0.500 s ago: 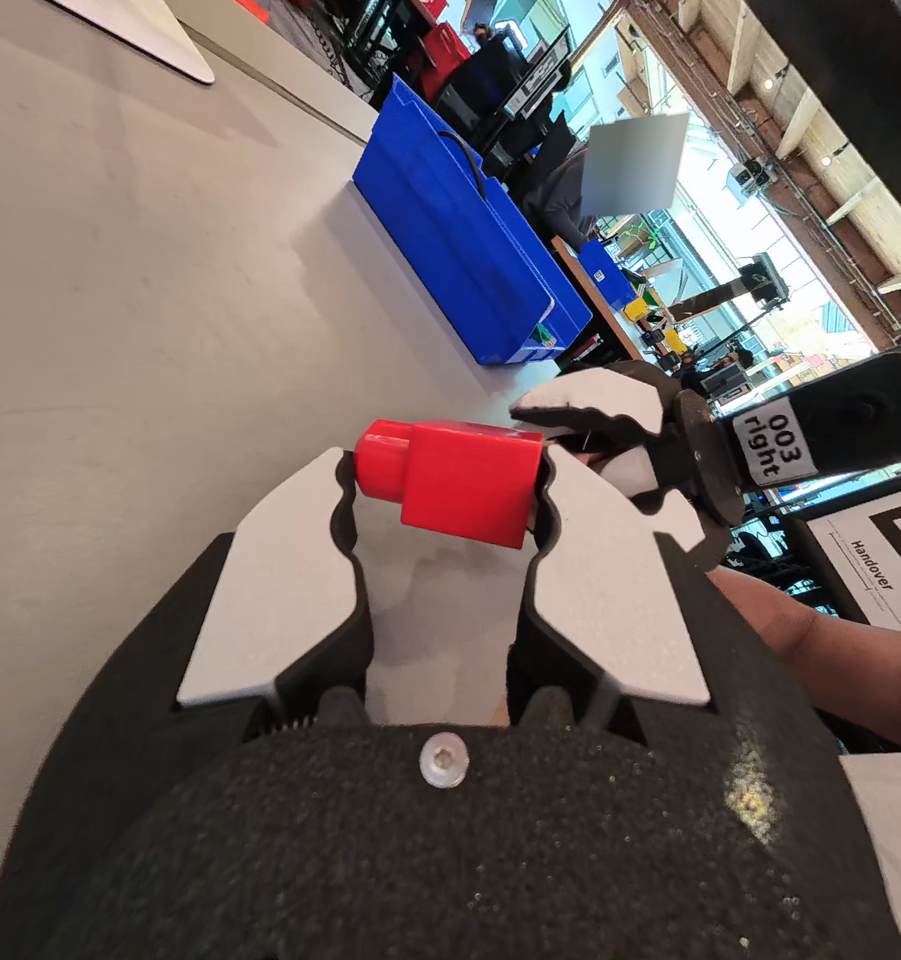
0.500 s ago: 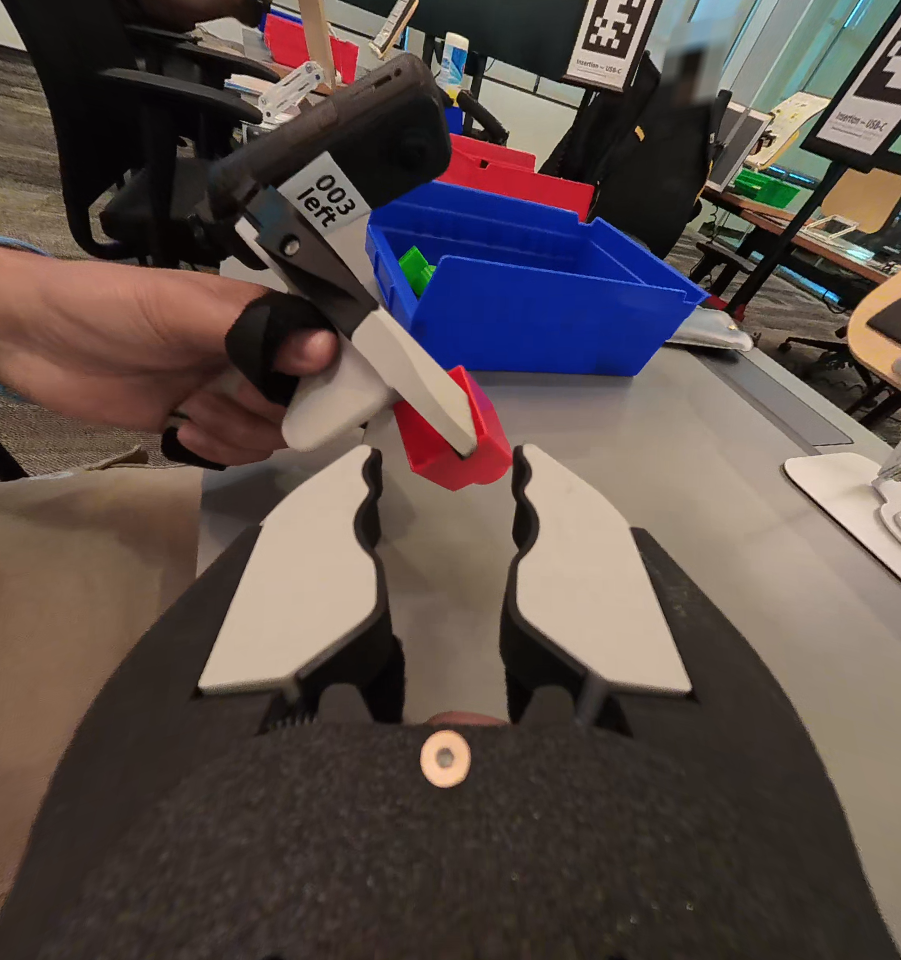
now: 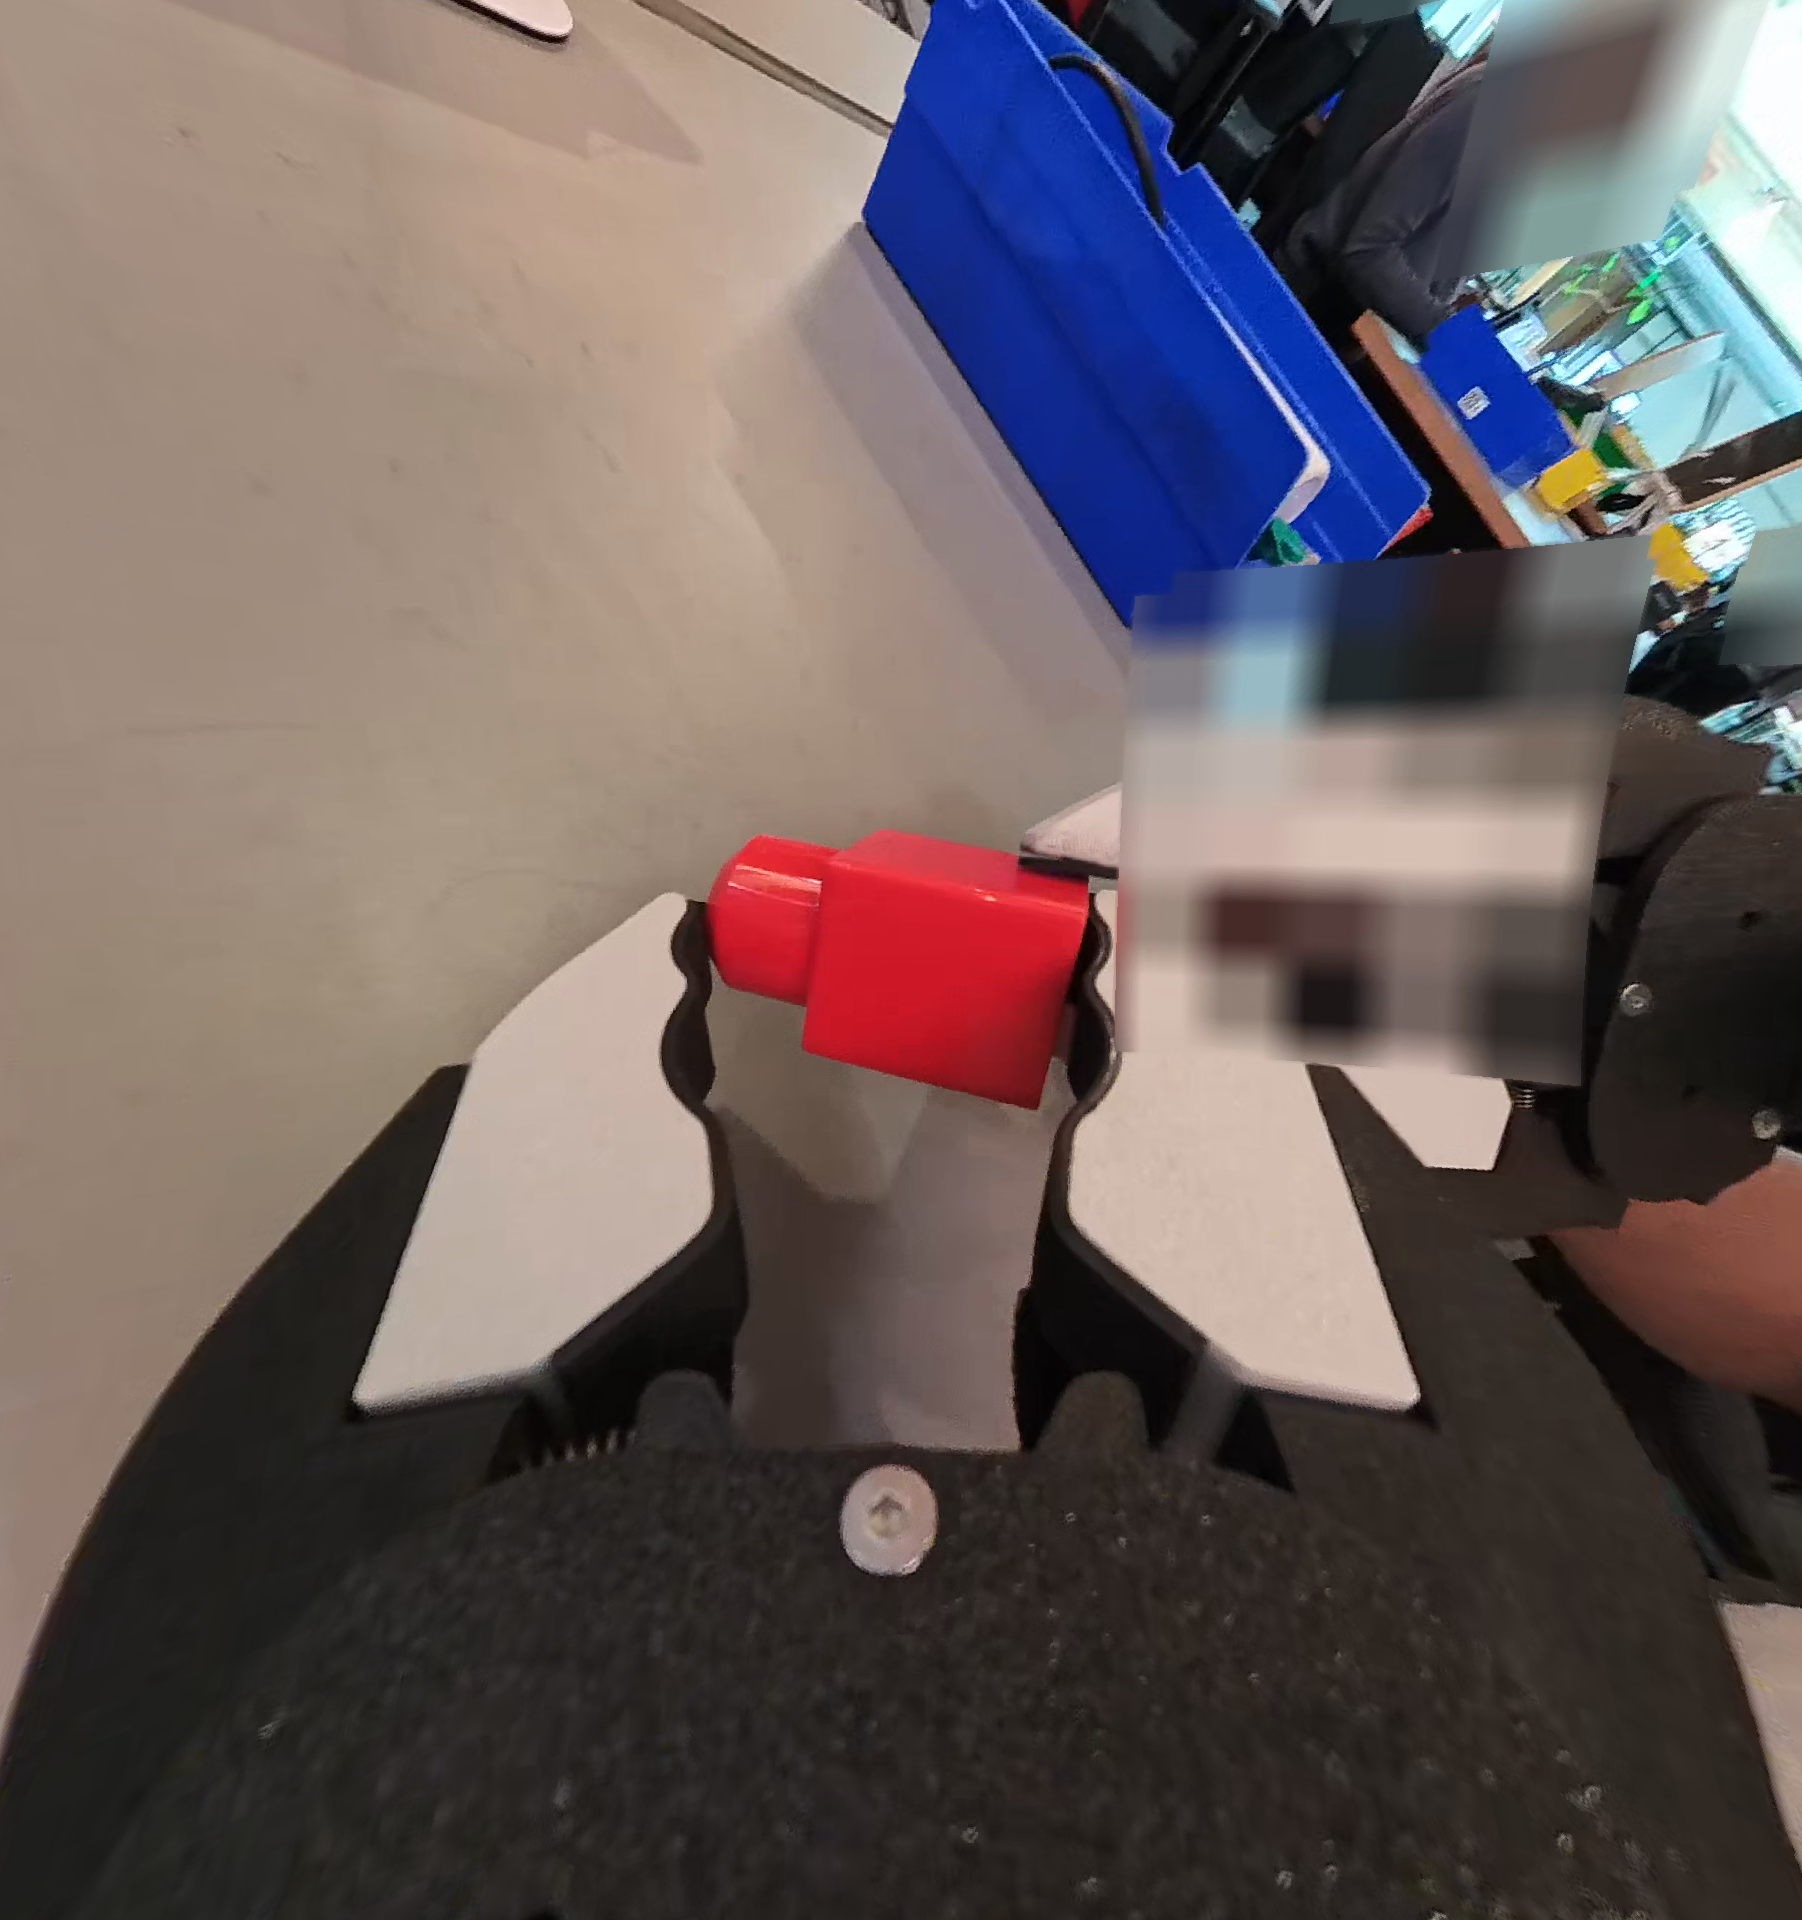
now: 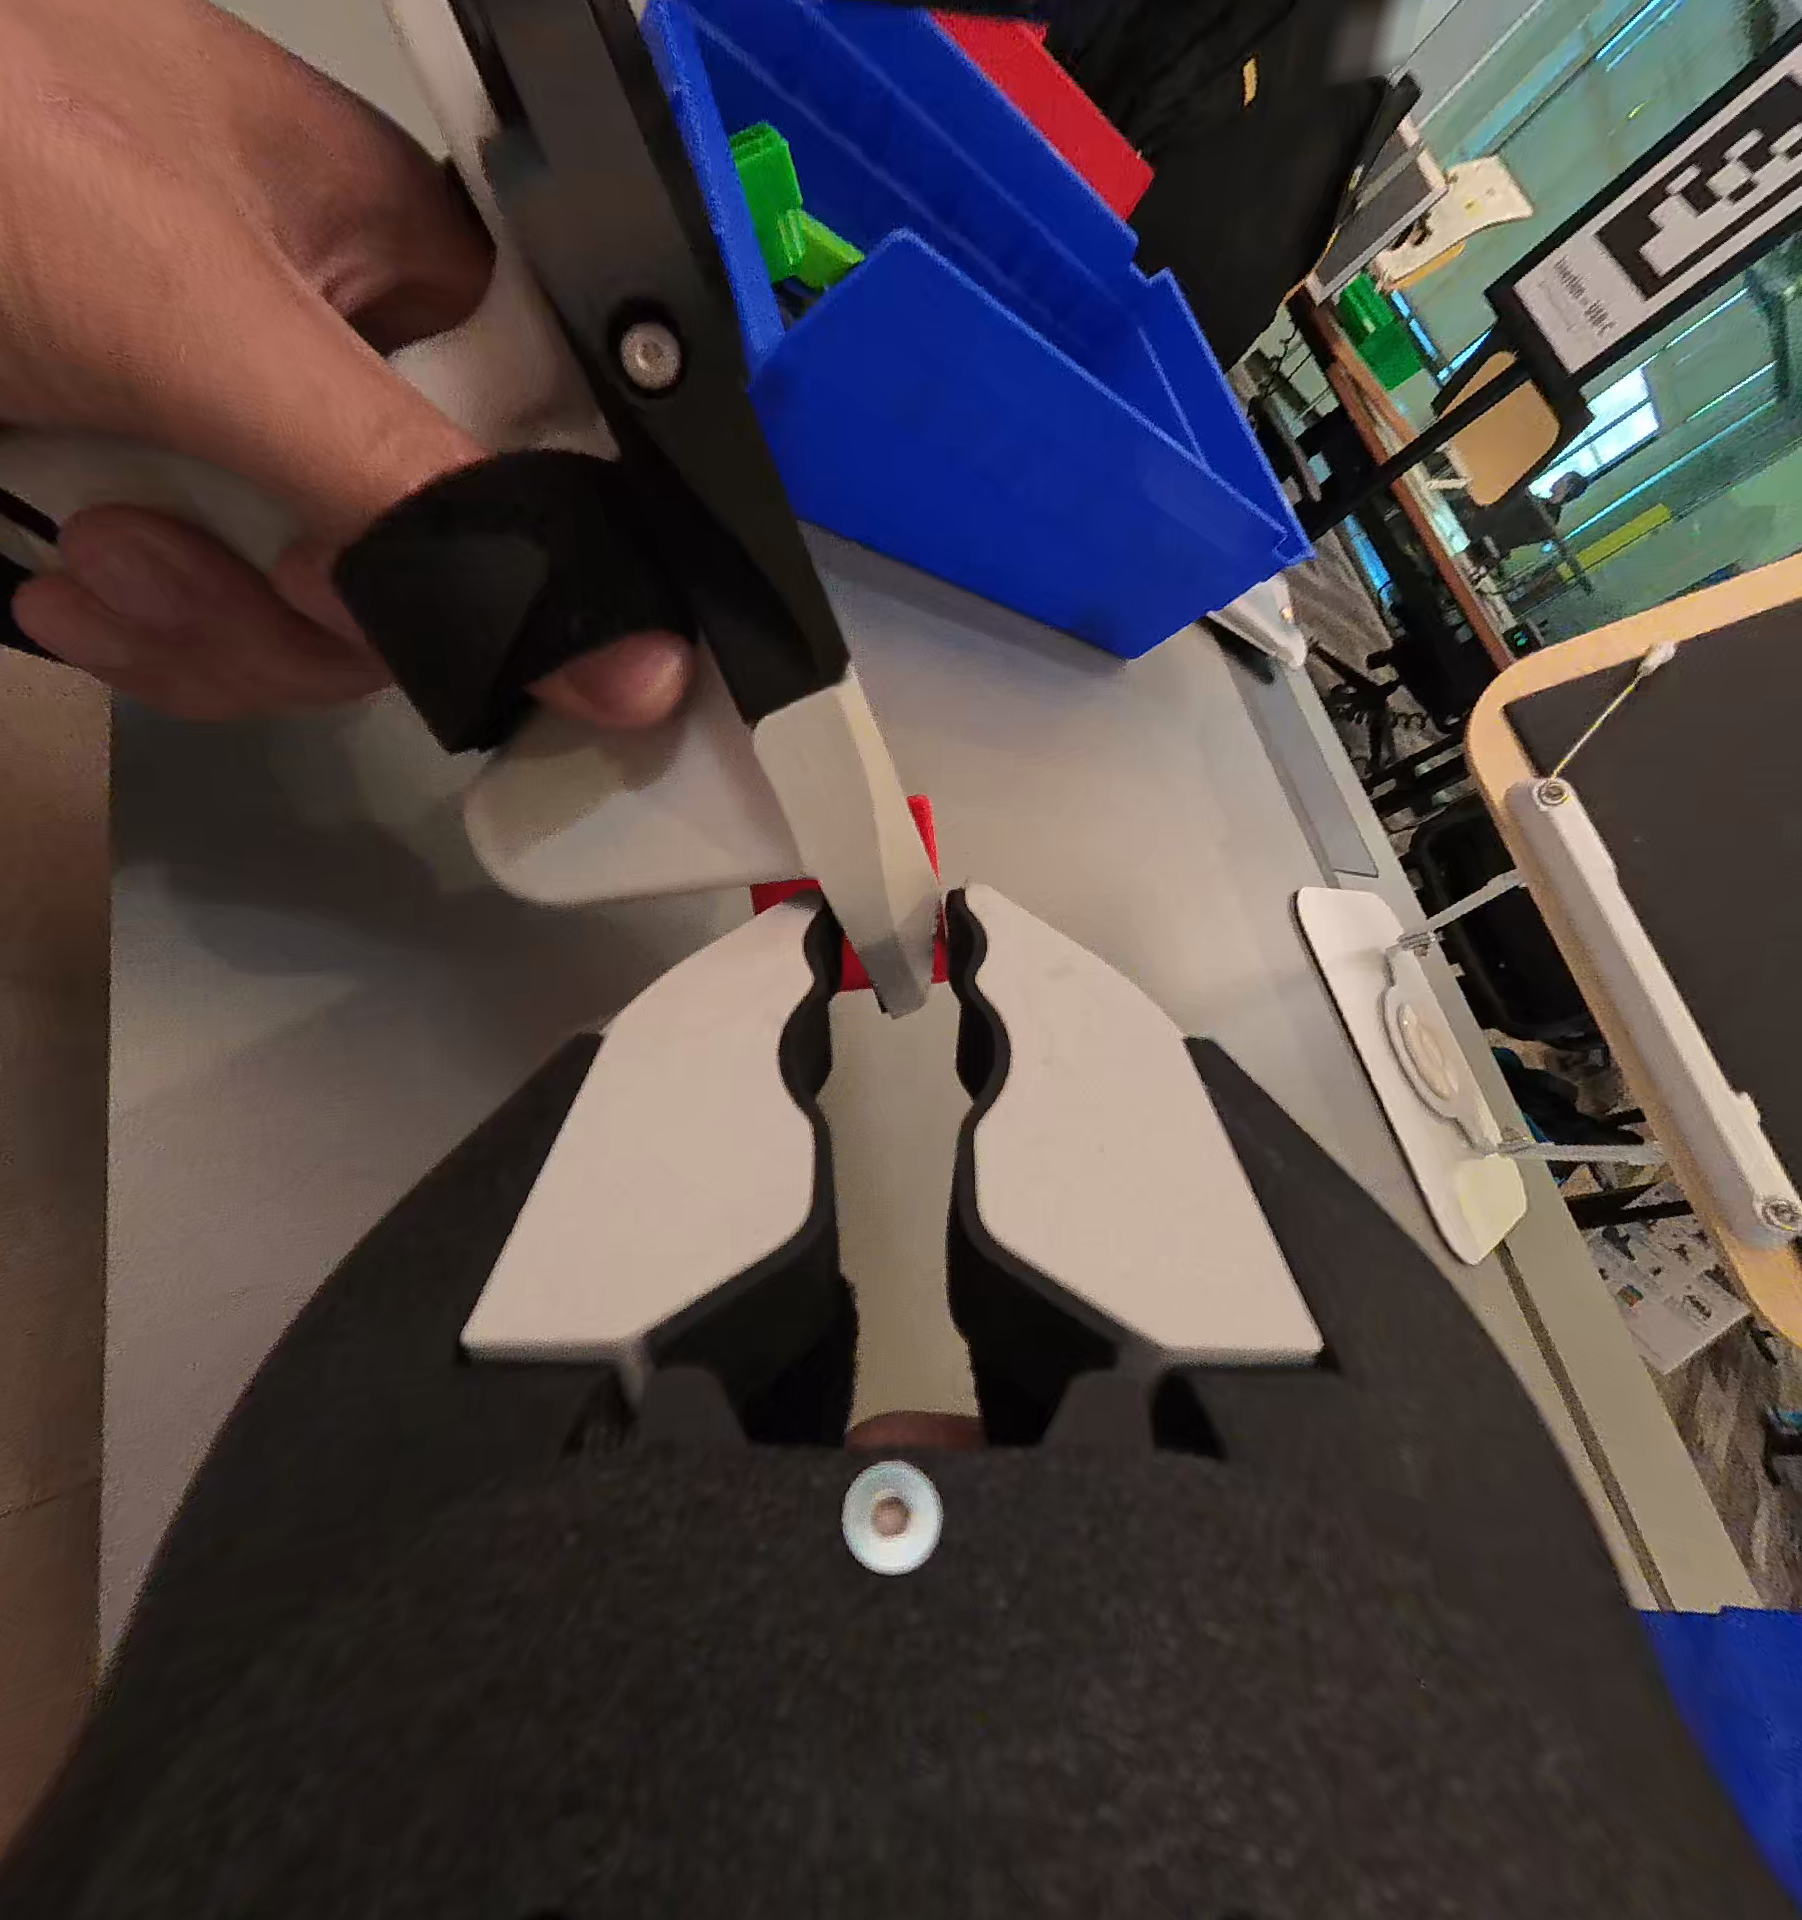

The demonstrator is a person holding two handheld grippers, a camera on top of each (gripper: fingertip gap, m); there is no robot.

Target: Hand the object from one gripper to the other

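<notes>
A red block (image 3: 918, 966) with a round stub on its left end hangs above the grey table (image 3: 357, 520). My left gripper (image 3: 892, 935) is shut on it lengthwise, one finger on the stub and one on the flat end. In the right wrist view my right gripper (image 4: 889, 914) has its jaws narrowed around the same red block (image 4: 861, 961), which mostly hides behind the left gripper's white finger (image 4: 855, 831). In the left wrist view one right fingertip (image 3: 1073, 844) lies on the block's top right edge. A mosaic patch hides the remainder of that gripper.
A blue bin (image 4: 980, 436) holding green parts (image 4: 783, 208) stands on the table just behind the grippers; it also shows in the left wrist view (image 3: 1136, 343). A white plate fixture (image 4: 1396, 1049) lies near the table's right edge. A person's hand (image 4: 149, 364) holds the left gripper. The grippers are tip to tip, or close to it.
My right gripper has moved in onto the block and its jaws have closed from wide open to narrow around it. The left gripper still holds the block.
</notes>
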